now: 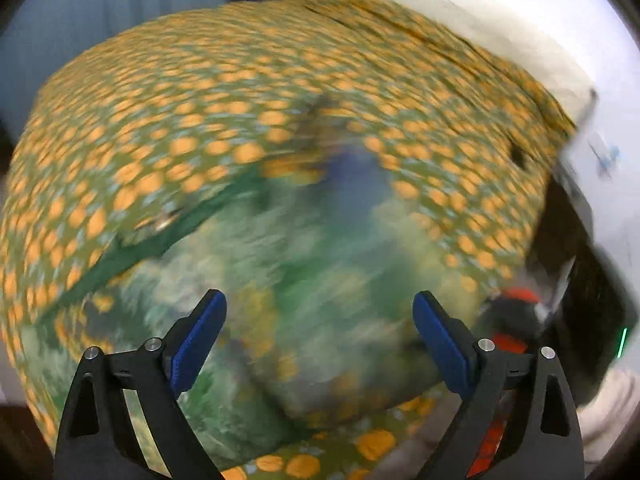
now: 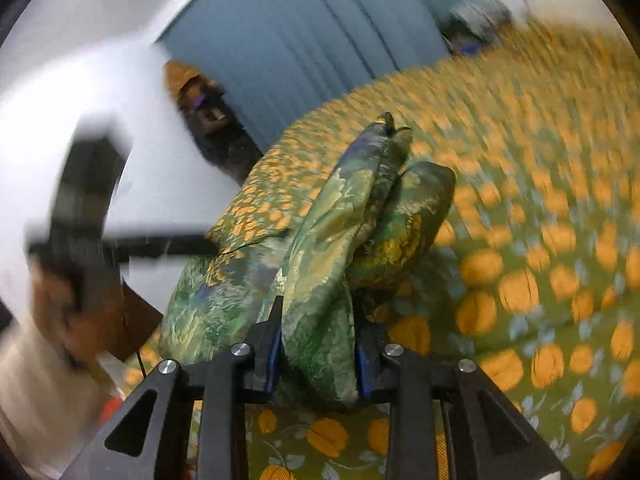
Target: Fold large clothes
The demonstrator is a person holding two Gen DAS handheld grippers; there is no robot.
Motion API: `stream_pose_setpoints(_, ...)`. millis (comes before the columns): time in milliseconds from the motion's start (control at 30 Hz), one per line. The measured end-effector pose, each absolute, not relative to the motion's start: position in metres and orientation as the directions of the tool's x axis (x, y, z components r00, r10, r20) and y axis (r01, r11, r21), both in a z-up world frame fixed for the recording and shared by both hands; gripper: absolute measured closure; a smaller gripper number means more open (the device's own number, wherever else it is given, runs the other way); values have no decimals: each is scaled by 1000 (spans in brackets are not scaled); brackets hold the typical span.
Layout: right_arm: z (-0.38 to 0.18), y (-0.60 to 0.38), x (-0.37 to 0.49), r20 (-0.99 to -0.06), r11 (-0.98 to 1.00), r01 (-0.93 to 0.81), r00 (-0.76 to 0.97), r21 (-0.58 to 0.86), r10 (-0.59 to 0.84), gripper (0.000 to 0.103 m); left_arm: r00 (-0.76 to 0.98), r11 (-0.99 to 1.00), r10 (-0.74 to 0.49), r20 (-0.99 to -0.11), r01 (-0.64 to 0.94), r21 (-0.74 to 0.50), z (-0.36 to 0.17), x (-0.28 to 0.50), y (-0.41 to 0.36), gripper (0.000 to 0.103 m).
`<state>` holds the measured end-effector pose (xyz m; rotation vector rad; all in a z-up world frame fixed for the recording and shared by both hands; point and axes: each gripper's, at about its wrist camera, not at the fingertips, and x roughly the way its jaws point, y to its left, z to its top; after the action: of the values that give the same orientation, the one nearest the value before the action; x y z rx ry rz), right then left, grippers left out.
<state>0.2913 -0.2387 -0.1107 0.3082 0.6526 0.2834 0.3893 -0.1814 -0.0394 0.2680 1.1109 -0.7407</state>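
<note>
One green garment (image 2: 320, 280) stretches lengthwise away from right claw (image 2: 318, 346).

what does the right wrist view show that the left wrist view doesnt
Only the right wrist view shows the right gripper shut on a thick fold of the green patterned garment, and the blue curtain filling much of the background.

Only the left wrist view shows the left gripper with its jaws wide apart and nothing between them, the garment a blur ahead of it, and a white wall beyond the bed.

Both show the garment lying on the bedspread with orange flowers, with heavy motion blur.
</note>
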Motion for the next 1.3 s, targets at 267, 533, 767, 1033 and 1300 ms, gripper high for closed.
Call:
stream_pose_setpoints(267,-93,-118,270,-553,929,-370,776,-9,304,74,307,711,-5,-952,670,213,-67,385,-208,18)
stream_pose_setpoints(533,-89,-120,263,-554,910,-412,747,49,368,54,246,835,-146,-958,550,14,-60,405,-143,77)
stream_pose_setpoints(767,-74,-180,267,-548,879,-393,688,270,476,46,287,883,-243,-927,461,-89,-36,419,-28,77)
stream_pose_setpoints(1033,-104,-123,340,-691,867,-447,556,219,462,82,314,927,-276,-908,338,-165,-69,428,88,75)
stream_pose_setpoints(1300,-131,-35,376,-743,829,-551,515,95,427,82,307,935,-314,-899,265,-236,-120,431,152,73)
